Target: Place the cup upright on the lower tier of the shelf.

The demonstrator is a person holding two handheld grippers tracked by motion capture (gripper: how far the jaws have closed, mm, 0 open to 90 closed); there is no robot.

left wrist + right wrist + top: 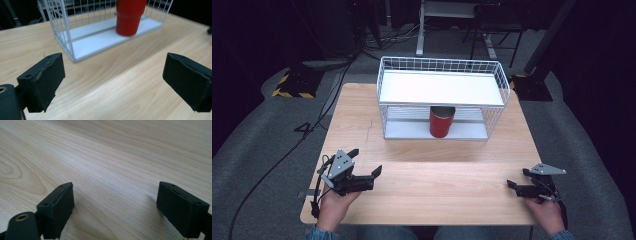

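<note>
- Red cup (441, 121) stands upright on the lower shelf of the white wire rack (441, 89), well ahead of both tongs and between them.
- Left gripper (367, 162), jaws wide apart and empty, points toward the cup.
- Right gripper (512, 184), jaws spread and empty, sits low over bare wooden table (442, 185).

Wooden table (452, 175) bears white wire rack (442, 90), far centre.
</note>
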